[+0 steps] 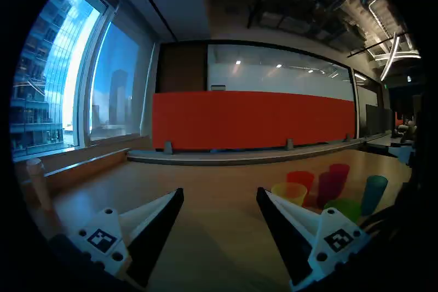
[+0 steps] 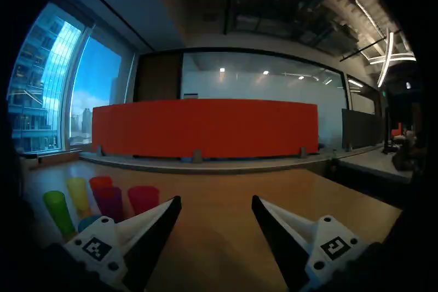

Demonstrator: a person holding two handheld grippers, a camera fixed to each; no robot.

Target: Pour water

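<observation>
left gripper (image 1: 219, 190): jaws wide, empty | right gripper (image 2: 215, 198): jaws wide, empty | cups (image 1: 300, 179) (image 2: 109, 198): upright cluster on table (image 1: 219, 174), well short of its far edge; right of left jaws, left of right jaws | nearer gripper: cannot tell

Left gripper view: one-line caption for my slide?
Open left tongs hover above a wooden table, coloured cups clustered at right, orange partition behind.

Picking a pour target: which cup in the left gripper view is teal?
The teal cup at the cluster's right end, standing upright; the others are a yellow cup, red cup, magenta cup and green cup.
</observation>
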